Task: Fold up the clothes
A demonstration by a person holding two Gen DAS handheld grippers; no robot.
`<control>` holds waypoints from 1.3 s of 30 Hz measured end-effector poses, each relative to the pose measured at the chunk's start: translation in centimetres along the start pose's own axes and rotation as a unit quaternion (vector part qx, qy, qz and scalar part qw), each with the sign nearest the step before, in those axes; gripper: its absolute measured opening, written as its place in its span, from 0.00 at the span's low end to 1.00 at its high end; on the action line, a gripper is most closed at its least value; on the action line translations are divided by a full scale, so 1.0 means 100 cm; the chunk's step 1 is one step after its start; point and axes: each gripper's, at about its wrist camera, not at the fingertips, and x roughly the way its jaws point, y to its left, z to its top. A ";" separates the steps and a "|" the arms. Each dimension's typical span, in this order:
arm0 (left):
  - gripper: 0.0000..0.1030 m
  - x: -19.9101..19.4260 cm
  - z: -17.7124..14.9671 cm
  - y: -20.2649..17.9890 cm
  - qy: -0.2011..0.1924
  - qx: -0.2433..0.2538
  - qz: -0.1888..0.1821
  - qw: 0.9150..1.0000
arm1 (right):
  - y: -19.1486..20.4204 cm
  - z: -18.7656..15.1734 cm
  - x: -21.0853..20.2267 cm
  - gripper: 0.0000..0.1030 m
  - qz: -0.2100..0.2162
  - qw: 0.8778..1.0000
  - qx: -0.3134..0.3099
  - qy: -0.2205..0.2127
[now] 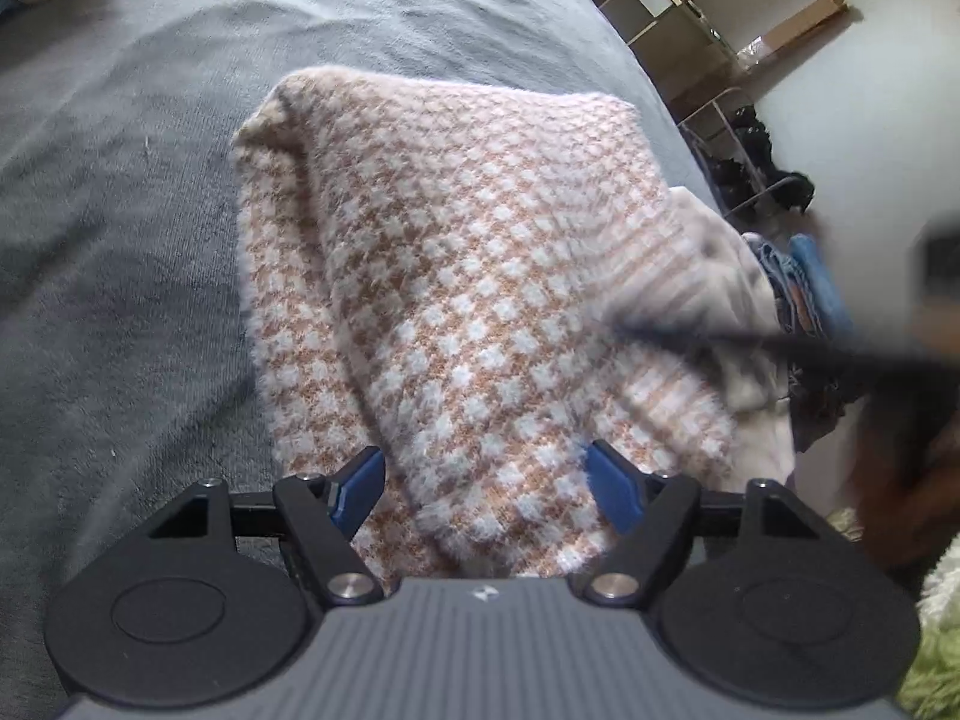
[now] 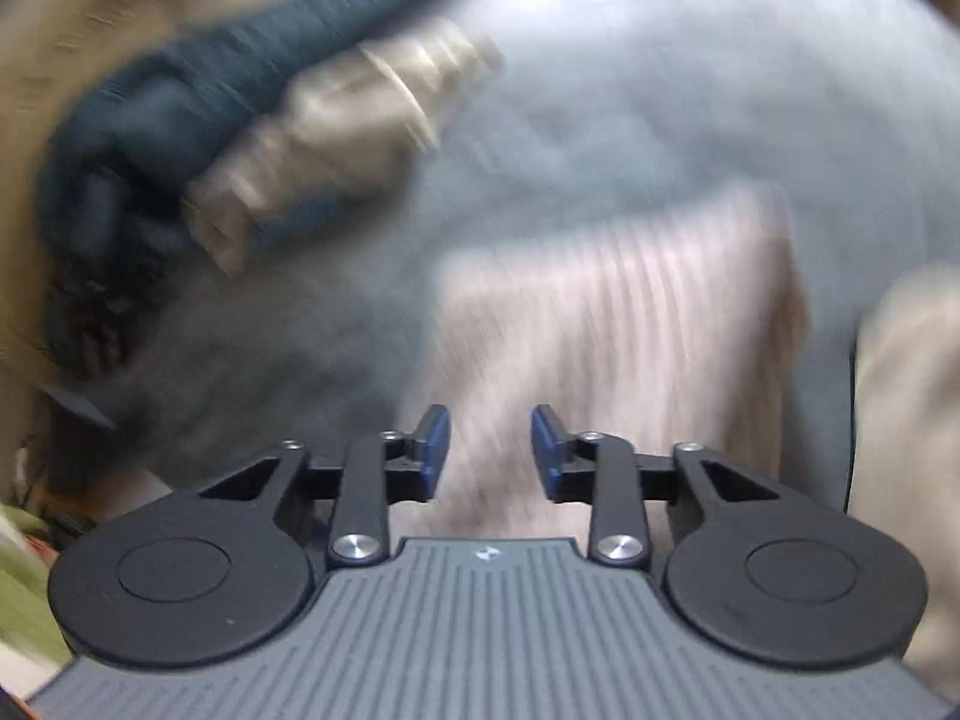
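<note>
A fluffy knit sweater (image 1: 456, 276), checked in pale orange and white, lies folded over on the grey bed cover (image 1: 120, 240). My left gripper (image 1: 486, 483) hovers at its near end. Its blue pads (image 1: 360, 480) stand wide apart, and a fold of the knit runs under the gap. I do not see the pads pressing on it. In the right wrist view everything is blurred. My right gripper (image 2: 491, 450) is open above the sweater's (image 2: 618, 312) ribbed edge, with nothing between its fingers. A dark blurred streak (image 1: 780, 351) crosses the sweater's right side.
A white cloth (image 1: 738, 312) lies under the sweater's right edge, with a heap of blue and dark clothes (image 1: 804, 288) beyond it. Shelving (image 1: 660, 6) stands against the far wall. A dark blue garment (image 2: 156, 120) and a beige one (image 2: 336, 138) lie at the left. Green fluff (image 1: 936, 660) shows bottom right.
</note>
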 end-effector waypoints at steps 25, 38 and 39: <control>0.25 0.051 0.105 0.117 0.038 -0.114 -0.219 0.968 | -0.009 -0.052 0.016 0.17 -0.060 0.991 0.117 -0.034; 0.21 0.077 0.114 0.168 0.004 -0.219 -0.264 0.939 | 0.002 -0.049 0.022 0.17 -0.084 0.986 0.134 -0.052; 0.21 0.080 0.113 0.175 0.011 -0.231 -0.262 0.937 | 0.004 -0.049 0.024 0.17 -0.087 0.986 0.129 -0.054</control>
